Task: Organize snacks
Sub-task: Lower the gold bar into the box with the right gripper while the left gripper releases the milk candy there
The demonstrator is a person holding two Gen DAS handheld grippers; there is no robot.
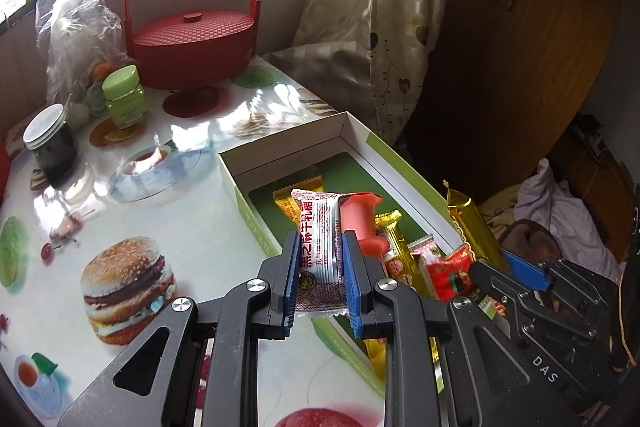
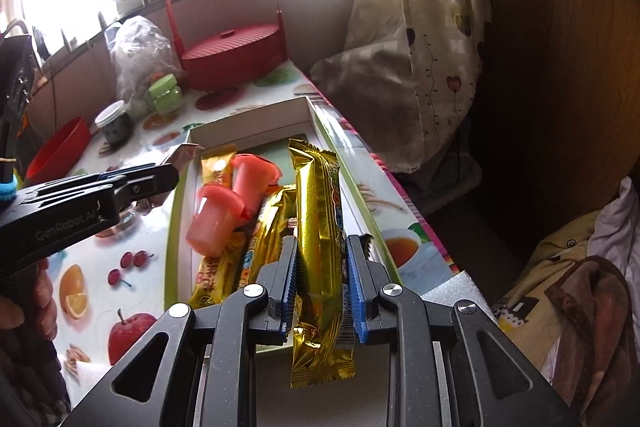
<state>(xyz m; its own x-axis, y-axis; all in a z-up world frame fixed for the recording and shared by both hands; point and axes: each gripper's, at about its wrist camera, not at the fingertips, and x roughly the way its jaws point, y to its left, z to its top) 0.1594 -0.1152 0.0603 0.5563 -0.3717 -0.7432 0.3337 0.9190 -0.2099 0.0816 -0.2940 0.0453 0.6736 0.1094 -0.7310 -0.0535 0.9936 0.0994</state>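
Note:
My left gripper (image 1: 319,239) is shut on a white snack packet with red Chinese writing (image 1: 320,247) and holds it over the near left edge of the open green-and-white box (image 1: 280,147). My right gripper (image 2: 322,243) is shut on a long gold snack bar (image 2: 318,227) and holds it above the same box (image 2: 248,123). Inside the box lie pink jelly cups (image 2: 218,219), gold bars (image 2: 216,267) and small red packets (image 1: 448,271). The right gripper also shows in the left wrist view (image 1: 516,267), holding the gold bar (image 1: 468,219). The left gripper shows in the right wrist view (image 2: 160,175).
A red lidded basket (image 1: 192,43) stands at the table's far end, with a plastic bag (image 1: 76,35), a green jar (image 1: 122,97) and a dark jar (image 1: 50,143) to its left. A red bowl (image 2: 60,151) sits at the left. A curtain (image 1: 372,7) hangs past the table's right edge.

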